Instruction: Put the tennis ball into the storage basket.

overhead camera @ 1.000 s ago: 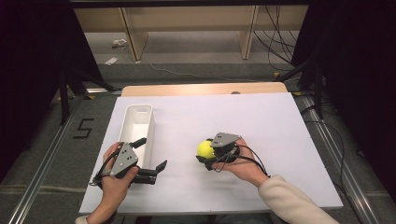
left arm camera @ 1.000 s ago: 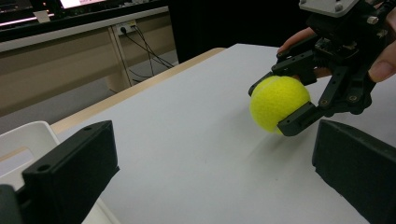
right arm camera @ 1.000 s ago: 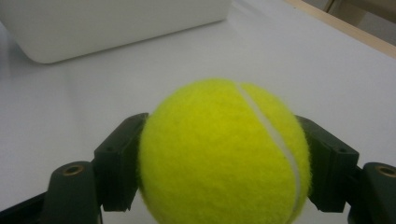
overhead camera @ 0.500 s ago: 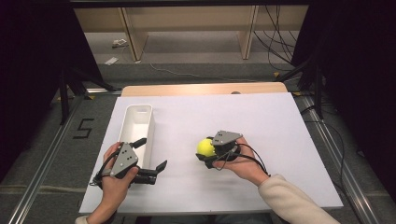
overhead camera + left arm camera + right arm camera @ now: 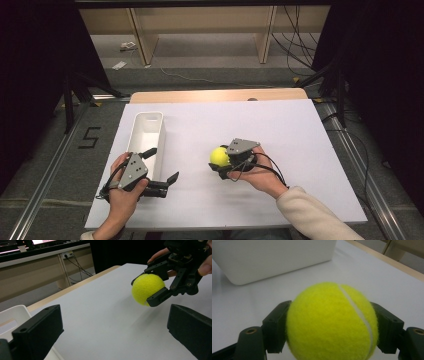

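The right gripper [image 5: 223, 165] is pinching a fuzzy yellow tennis ball [image 5: 218, 156] across its middle; it is probably light, springy and grippy. The left gripper [image 5: 161, 174] is lying spread near the white plastic bin [image 5: 146, 131].

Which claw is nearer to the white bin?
Left. The left claw is open right beside the white bin, at its near end. The right claw is farther right on the table, shut on the tennis ball.
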The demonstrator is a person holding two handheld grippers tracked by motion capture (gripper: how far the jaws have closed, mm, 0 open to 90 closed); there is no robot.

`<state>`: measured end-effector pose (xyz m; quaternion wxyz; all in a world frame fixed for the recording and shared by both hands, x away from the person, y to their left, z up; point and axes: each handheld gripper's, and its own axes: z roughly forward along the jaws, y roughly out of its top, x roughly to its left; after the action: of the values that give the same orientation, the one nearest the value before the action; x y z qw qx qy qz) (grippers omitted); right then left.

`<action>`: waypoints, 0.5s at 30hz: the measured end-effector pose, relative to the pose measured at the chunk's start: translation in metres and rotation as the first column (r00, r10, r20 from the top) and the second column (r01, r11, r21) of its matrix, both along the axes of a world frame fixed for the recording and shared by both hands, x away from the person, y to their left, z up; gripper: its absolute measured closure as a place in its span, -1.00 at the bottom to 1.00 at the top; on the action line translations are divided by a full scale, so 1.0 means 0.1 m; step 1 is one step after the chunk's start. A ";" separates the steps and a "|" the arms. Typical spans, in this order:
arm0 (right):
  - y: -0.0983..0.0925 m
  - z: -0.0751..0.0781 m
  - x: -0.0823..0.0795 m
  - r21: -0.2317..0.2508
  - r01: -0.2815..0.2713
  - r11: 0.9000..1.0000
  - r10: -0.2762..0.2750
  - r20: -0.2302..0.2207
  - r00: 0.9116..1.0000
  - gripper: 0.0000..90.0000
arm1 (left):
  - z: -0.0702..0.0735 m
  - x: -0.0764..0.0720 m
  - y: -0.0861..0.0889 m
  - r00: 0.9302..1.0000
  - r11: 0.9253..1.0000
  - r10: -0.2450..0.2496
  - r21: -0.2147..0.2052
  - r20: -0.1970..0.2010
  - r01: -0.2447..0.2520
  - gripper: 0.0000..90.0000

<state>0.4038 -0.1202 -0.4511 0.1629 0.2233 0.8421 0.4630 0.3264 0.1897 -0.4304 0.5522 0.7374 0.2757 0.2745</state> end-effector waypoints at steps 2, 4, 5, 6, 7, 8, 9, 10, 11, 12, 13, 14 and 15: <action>0.00 0.01 0.00 0.000 -0.001 1.000 0.001 0.003 1.000 -0.41 | 0.00 0.00 0.00 1.000 1.000 0.000 0.000 0.000 0.000 -1.00; 0.00 0.02 0.00 0.005 0.000 1.000 0.000 0.004 1.000 -0.41 | 0.00 0.00 0.00 1.000 1.000 0.001 0.000 -0.001 -0.001 -1.00; 0.00 0.03 0.00 0.005 0.001 1.000 -0.001 0.008 1.000 -0.41 | 0.00 0.00 0.00 1.000 1.000 0.000 -0.001 -0.001 0.000 -1.00; 0.00 0.03 0.00 0.006 0.002 1.000 -0.002 0.007 1.000 -0.41 | 0.00 0.00 0.00 1.000 1.000 0.001 0.000 -0.001 -0.001 -1.00; 0.00 0.03 0.01 0.007 0.002 1.000 -0.003 0.009 1.000 -0.41 | 0.00 0.00 0.00 1.000 1.000 0.001 0.000 -0.001 -0.001 -1.00; 0.00 0.04 0.01 0.008 0.003 1.000 -0.003 0.009 1.000 -0.41 | 0.00 0.00 0.00 1.000 1.000 0.000 0.000 0.000 0.000 -1.00; 0.00 0.04 0.01 0.010 0.004 1.000 -0.004 0.008 1.000 -0.41 | 0.00 0.00 0.00 1.000 1.000 0.001 0.000 -0.001 -0.001 -1.00; 0.00 0.04 0.01 0.010 0.004 1.000 -0.004 0.009 1.000 -0.41 | 0.00 0.00 0.00 1.000 1.000 0.001 -0.001 -0.002 -0.001 -1.00; 0.01 0.04 0.01 0.011 0.002 1.000 -0.002 0.009 1.000 -0.41 | 0.00 0.00 0.00 1.000 1.000 0.001 -0.001 -0.002 -0.001 -1.00; 0.01 0.05 0.01 0.010 0.002 1.000 -0.002 0.007 1.000 -0.41 | 0.00 0.00 0.00 1.000 1.000 0.000 0.001 0.000 0.000 -1.00; 0.01 0.05 0.01 0.010 0.002 1.000 -0.002 0.008 1.000 -0.41 | 0.00 0.00 0.00 1.000 1.000 0.000 0.001 0.000 0.000 -1.00; 0.01 0.06 0.01 0.012 0.002 1.000 -0.002 0.009 1.000 -0.41 | 0.00 0.00 0.00 1.000 1.000 0.000 0.001 0.000 0.000 -1.00; 0.01 0.06 0.01 0.012 0.001 1.000 -0.001 0.007 1.000 -0.41 | 0.00 0.00 0.00 1.000 1.000 0.001 -0.001 -0.002 -0.001 -1.00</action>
<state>0.4050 -0.1187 -0.4450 0.1649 0.2232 0.8385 0.4689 0.3262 0.1895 -0.4306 0.5519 0.7374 0.2768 0.2739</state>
